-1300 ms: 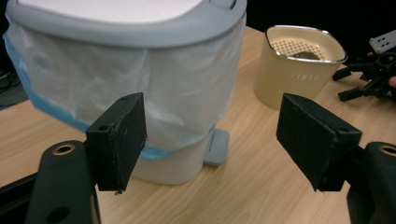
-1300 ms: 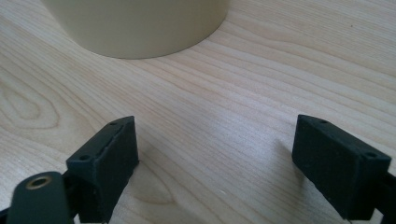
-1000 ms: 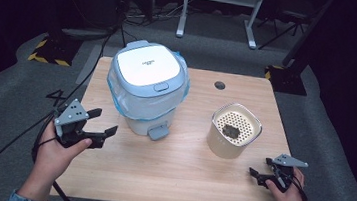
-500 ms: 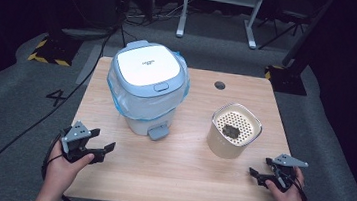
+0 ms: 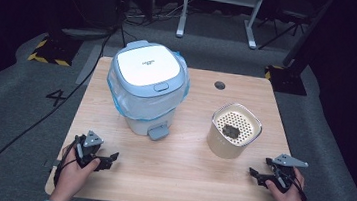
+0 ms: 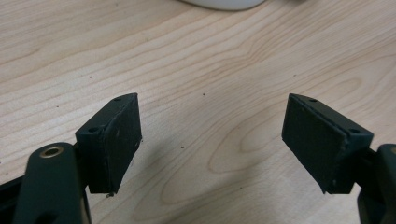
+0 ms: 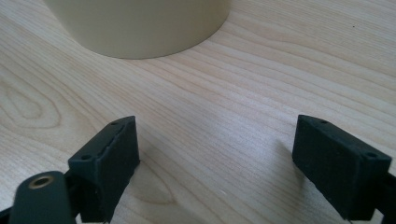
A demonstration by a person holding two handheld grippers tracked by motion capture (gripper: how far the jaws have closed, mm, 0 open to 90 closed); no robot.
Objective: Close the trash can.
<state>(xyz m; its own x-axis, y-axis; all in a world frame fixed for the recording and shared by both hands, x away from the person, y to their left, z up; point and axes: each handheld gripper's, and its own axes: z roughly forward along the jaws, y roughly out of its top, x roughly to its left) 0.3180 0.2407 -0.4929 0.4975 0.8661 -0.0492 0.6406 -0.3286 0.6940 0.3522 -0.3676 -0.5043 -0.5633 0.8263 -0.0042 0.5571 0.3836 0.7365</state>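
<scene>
Holding dark lump [image 5: 231,131]: beige strainer cup [image 5: 222,146]

A dark object [image 5: 232,131] inside the beige perforated canister [image 5: 234,131] is too small to identify; the right gripper view crops the canister's top.

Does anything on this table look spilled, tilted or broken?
Nothing stands out. The white bin stands upright with its lid shut, and the beige cup stands upright nearby. The wooden table shows no spill. A dark lump lies in the cup; I cannot tell what it is.
</scene>
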